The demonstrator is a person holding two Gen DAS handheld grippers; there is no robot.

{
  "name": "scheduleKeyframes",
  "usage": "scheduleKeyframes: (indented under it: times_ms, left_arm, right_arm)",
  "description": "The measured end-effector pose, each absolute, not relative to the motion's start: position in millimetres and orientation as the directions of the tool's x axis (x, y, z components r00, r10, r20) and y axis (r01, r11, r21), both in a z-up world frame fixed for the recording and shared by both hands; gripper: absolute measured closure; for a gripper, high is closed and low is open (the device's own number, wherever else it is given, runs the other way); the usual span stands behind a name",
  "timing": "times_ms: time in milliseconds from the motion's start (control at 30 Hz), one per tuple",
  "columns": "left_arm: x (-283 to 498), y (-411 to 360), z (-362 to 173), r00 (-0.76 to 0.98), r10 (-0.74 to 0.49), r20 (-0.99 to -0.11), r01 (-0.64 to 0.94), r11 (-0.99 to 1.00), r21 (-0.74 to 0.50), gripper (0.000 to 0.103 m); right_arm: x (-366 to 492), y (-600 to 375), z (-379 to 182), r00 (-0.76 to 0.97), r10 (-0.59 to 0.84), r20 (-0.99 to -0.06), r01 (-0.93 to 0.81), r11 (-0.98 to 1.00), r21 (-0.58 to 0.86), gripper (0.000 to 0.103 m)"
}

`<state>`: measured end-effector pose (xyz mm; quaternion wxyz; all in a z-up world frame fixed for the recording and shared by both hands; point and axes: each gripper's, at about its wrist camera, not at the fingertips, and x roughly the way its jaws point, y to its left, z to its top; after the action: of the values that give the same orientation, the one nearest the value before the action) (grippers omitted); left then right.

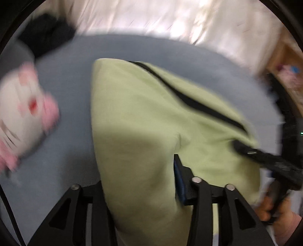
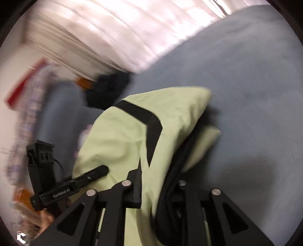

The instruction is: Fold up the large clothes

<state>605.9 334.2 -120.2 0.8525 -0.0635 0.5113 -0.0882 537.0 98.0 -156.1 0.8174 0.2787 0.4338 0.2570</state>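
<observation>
A light green garment [image 1: 144,117] with black stripes lies folded over on a blue-grey bed sheet [image 1: 68,98]; both views are motion-blurred. My left gripper [image 1: 140,170] is shut on a thick fold of the garment, which fills the gap between its fingers. My right gripper [image 2: 157,181] is shut on the same green garment [image 2: 132,136], with black trim bunched against its right finger. The right gripper also shows at the right of the left wrist view [image 1: 265,157]. The left gripper shows at the lower left of the right wrist view [image 2: 79,181].
A pink and white plush toy [image 1: 24,117] lies on the sheet to the left. A dark garment [image 1: 47,34] lies at the far edge, also seen in the right wrist view [image 2: 108,89]. Pale curtains [image 1: 170,17] hang behind. A wooden shelf [image 1: 284,62] stands at right.
</observation>
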Motion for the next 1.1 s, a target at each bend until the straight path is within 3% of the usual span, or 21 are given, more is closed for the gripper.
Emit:
scheduleKeyframes:
  times_ms: [33,67,167,500,600,700,800,967,1100]
  left_arm:
    - [610,338,-142,0.451,-0.174,-0.875,0.040,0.984,-0.175,0.036]
    - [607,347,-151,0.499,-0.199,-0.843,0.015,0.975,-0.221,0.031]
    - [597,370,-155,0.552,-0.279,-0.786,-0.006,0.941,-0.338,0.030]
    - [555,388,-143,0.530,-0.343,-0.775,-0.003,0.914,-0.406,0.030]
    - [550,384,-157,0.509,-0.360,-0.782,-0.018,0.904,-0.428,0.029]
    - [553,379,-172,0.526,-0.363,-0.769,-0.047,0.890,-0.453,0.020]
    - [562,373,-173,0.561,-0.333,-0.758,-0.054,0.899,-0.434,0.014]
    - [574,369,-179,0.590,-0.316,-0.743,-0.062,0.900,-0.431,0.013]
    - [576,370,-180,0.597,-0.315,-0.738,-0.066,0.897,-0.437,0.013]
  right_arm:
    - [541,96,-167,0.478,0.647,-0.594,-0.162,0.730,0.664,0.074]
    - [545,90,-179,0.441,0.664,-0.604,-0.150,0.718,0.680,0.071]
    - [547,71,-187,0.383,0.734,-0.561,-0.148,0.648,0.747,0.066]
    - [583,93,-179,0.323,0.754,-0.572,-0.184,0.643,0.743,0.061]
    - [593,97,-193,0.315,0.770,-0.555,-0.128,0.614,0.779,0.061]
    - [589,97,-191,0.418,0.727,-0.545,-0.141,0.645,0.751,0.084]
    - [572,100,-175,0.509,0.679,-0.529,-0.227,0.698,0.679,0.089]
    - [524,97,-147,0.689,0.596,-0.413,-0.296,0.752,0.589,0.090]
    - [561,59,-188,0.543,0.709,-0.450,-0.112,0.593,0.798,0.080]
